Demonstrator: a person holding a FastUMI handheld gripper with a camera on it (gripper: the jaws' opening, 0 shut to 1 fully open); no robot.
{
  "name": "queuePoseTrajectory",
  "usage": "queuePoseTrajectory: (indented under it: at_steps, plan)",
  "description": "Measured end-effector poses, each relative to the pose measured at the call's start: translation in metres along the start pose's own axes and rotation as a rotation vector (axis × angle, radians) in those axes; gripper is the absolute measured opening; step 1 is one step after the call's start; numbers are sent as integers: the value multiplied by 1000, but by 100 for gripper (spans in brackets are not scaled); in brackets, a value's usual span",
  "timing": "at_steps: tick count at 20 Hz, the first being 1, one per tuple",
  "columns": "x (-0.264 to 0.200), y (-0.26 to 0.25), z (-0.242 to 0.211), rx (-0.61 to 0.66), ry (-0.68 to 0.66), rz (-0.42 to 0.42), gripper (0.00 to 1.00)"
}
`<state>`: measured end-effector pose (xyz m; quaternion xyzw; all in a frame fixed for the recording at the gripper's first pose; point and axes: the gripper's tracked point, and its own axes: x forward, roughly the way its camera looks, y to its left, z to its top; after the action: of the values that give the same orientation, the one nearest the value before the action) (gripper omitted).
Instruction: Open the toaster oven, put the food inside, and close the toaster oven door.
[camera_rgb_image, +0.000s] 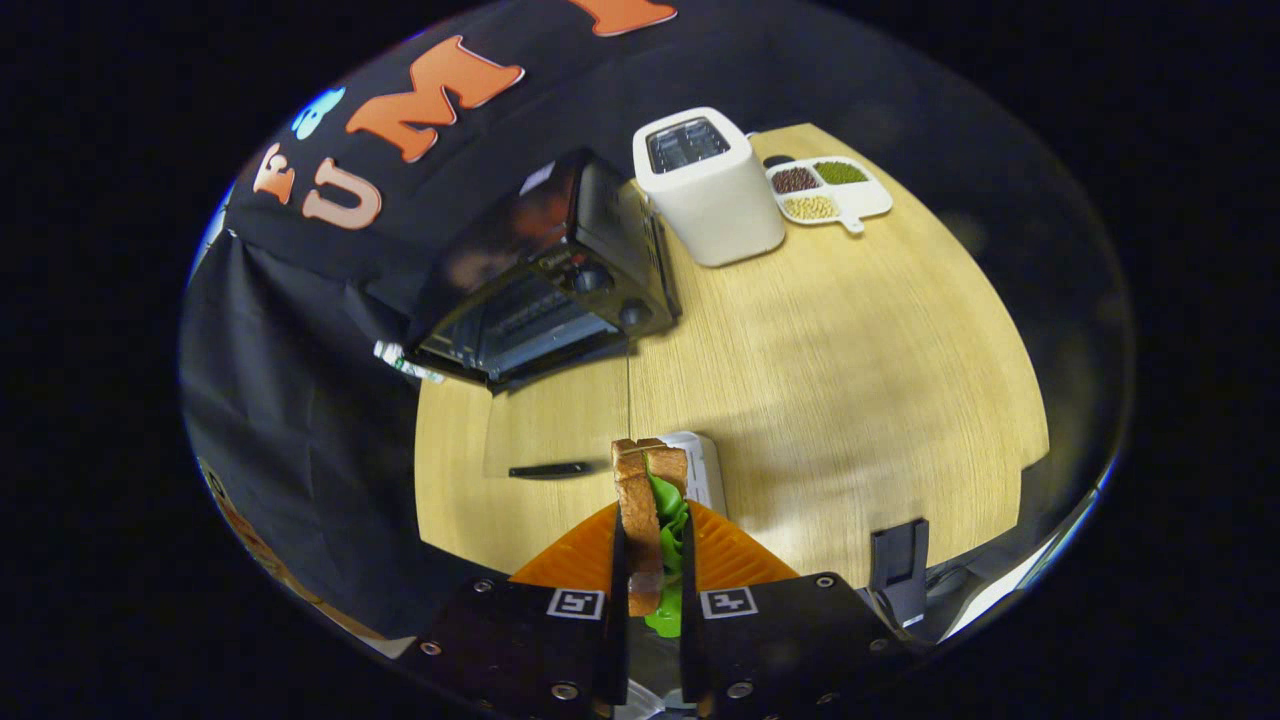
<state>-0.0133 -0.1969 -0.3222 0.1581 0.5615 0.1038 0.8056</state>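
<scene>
The sandwich (650, 520), 2 slices of toasted bread with green lettuce poking out, stands on edge between the gripper's (655, 560) orange ribbed fingers (735, 555), which pinch it from both sides above the pale wooden table (850, 380). Beyond the fingers, well apart, sits the black toaster oven (545, 280); its glass door looks dropped open, flat toward the table, with a dark handle (548, 470) at its near edge, though glare makes this hard to settle. So I judge the carrying step is in hand: next the food must travel forward and slip level into the cavity. Beside the oven stands a smooth white toaster (710, 190), then a white divided dish (830, 190) of beans.
</scene>
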Motion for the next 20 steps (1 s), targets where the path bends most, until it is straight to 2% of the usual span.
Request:
queuePoseTrajectory:
  at_steps: [5,11,17,20]
  plan:
    - [-8,63,30,173,-228,101,20]
    - [47,128,37,338,-393,212,20]
    - [106,159,45,498,-531,265,20]
    - [148,156,47,517,-537,186,20]
